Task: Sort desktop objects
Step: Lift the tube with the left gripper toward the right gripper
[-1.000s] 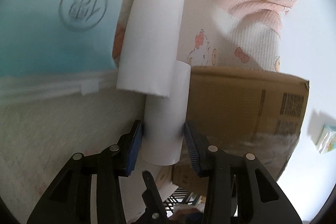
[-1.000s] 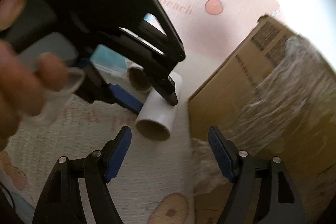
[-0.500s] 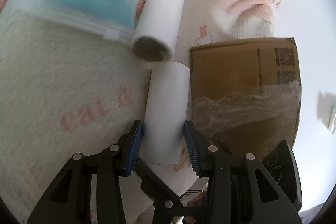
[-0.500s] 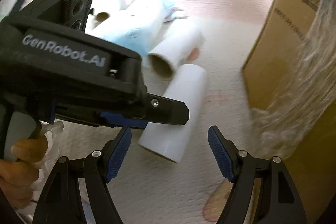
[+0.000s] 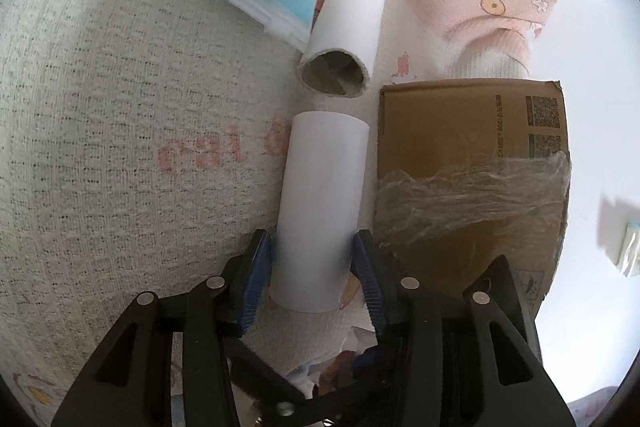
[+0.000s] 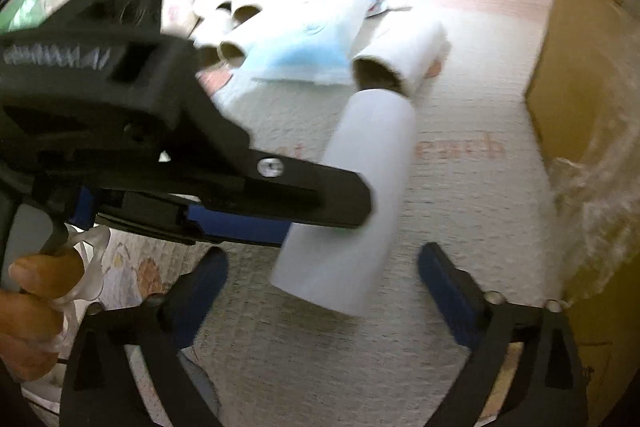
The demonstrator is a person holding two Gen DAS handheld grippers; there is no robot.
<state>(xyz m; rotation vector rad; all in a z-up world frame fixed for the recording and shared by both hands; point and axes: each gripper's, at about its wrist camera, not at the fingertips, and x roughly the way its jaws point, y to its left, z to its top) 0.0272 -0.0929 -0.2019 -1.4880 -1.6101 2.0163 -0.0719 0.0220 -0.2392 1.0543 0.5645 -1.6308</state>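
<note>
Release under way: left gripper (image 5: 312, 267) fingers are parting beside the white tube (image 5: 322, 211), right gripper (image 6: 322, 297) fingers are spreading empty at six o'clock; withdrawing straight back is advisable.

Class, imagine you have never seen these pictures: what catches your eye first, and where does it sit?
First, the white paper roll lying lengthwise between the blue pads of the left gripper, whose jaws are opening. Close on its right stands a plastic-wrapped cardboard box, and beyond it a second roll shows its hollow brown core.
</note>
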